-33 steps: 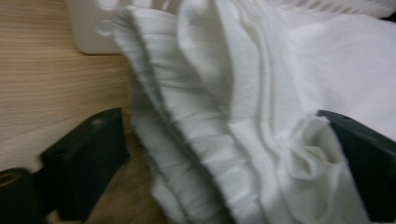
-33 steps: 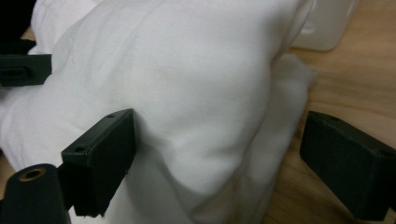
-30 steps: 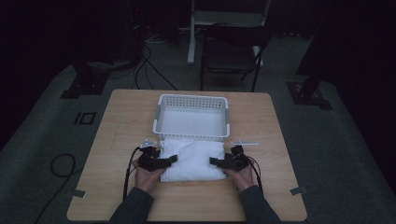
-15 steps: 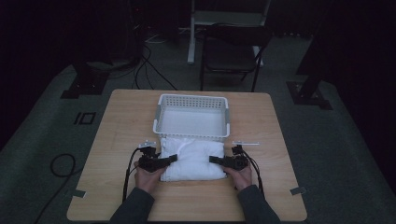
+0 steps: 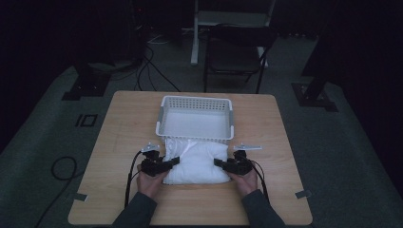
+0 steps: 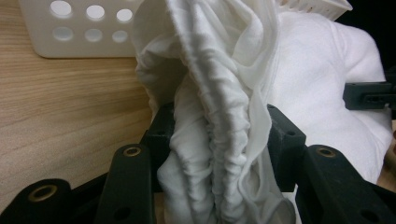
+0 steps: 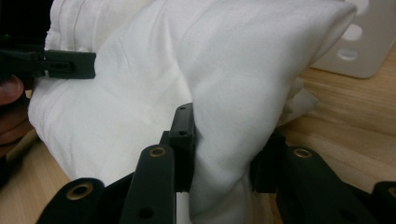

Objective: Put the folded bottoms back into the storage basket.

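At the bottom of the high view, our left gripper [image 5: 167, 164] pinches a bunched fold at the left edge of the folded white cloth [image 5: 196, 161], and our right gripper [image 5: 222, 164] pinches a thicker fold at its right edge. The cloth lies at lower centre of the table [image 5: 119, 133], its far edge touching the near wall of the white basket [image 5: 196, 135]. We judge the risks to be these: the left bite holds only gathered layers, so a lift could let the inner folds slide out; uneven pulling could unfold the bundle; and a low carry could snag the basket's rim and push it away.
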`<state>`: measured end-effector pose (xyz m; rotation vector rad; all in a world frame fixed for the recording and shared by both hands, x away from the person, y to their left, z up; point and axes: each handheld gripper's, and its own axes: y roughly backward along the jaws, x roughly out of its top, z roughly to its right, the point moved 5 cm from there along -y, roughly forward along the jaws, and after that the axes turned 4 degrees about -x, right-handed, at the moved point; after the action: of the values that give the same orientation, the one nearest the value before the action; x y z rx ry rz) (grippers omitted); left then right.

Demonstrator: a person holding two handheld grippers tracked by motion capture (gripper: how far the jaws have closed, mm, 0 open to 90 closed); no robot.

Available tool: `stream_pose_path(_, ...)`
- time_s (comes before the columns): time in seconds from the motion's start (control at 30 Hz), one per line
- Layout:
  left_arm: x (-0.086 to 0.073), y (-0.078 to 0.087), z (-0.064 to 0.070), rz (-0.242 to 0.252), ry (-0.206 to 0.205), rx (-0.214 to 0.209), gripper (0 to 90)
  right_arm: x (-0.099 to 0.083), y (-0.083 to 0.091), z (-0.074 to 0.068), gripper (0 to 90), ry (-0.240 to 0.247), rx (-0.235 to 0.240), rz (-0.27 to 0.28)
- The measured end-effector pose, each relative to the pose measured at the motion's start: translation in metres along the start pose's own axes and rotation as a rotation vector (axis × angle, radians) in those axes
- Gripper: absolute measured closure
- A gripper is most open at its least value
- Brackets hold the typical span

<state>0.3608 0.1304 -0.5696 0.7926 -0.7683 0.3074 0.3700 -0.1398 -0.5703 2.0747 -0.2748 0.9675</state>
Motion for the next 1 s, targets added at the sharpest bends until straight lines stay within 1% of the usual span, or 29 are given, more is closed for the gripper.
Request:
stream_pose_path(0.07, 0.000, 0.001, 0.003, 0.000, -0.022, 0.015, 54.1, 0.000, 0.001, -0.001, 68.3, 0.015, -0.005, 0.001)
stream_pose_path(0.17, 0.001, 0.002, 0.008, 0.003, -0.056, 0.037, 54.8, 0.000, 0.003, -0.002, 68.5, 0.025, -0.010, 0.003)
stream_pose_path(0.27, 0.001, 0.003, 0.011, 0.009, -0.067, 0.043, 55.5, 0.000, 0.005, -0.003, 68.7, 0.031, -0.012, 0.009)
stream_pose_path(0.33, 0.001, 0.005, 0.012, 0.016, -0.060, 0.046, 55.6, 0.001, 0.007, -0.004, 68.9, 0.029, -0.010, 0.009)
stream_pose_path(0.43, 0.001, 0.006, 0.015, 0.023, -0.063, 0.042, 55.6, 0.001, 0.010, -0.004, 69.2, 0.001, 0.011, 0.010)
stream_pose_path(0.6, 0.001, 0.009, 0.019, 0.030, -0.082, 0.045, 55.9, 0.001, 0.014, -0.006, 69.2, 0.004, 0.007, 0.015)
stream_pose_path(0.7, 0.002, 0.011, 0.021, 0.038, -0.082, 0.044, 55.8, 0.002, 0.016, -0.007, 69.2, 0.011, 0.010, 0.021)
stream_pose_path(0.83, 0.002, 0.015, 0.024, 0.050, -0.088, 0.037, 55.9, 0.003, 0.021, -0.010, 69.4, 0.004, 0.029, 0.027)
stream_pose_path(1.0, 0.005, 0.019, 0.029, 0.063, -0.098, 0.034, 55.9, 0.004, 0.025, -0.012, 69.3, 0.009, 0.033, 0.041)
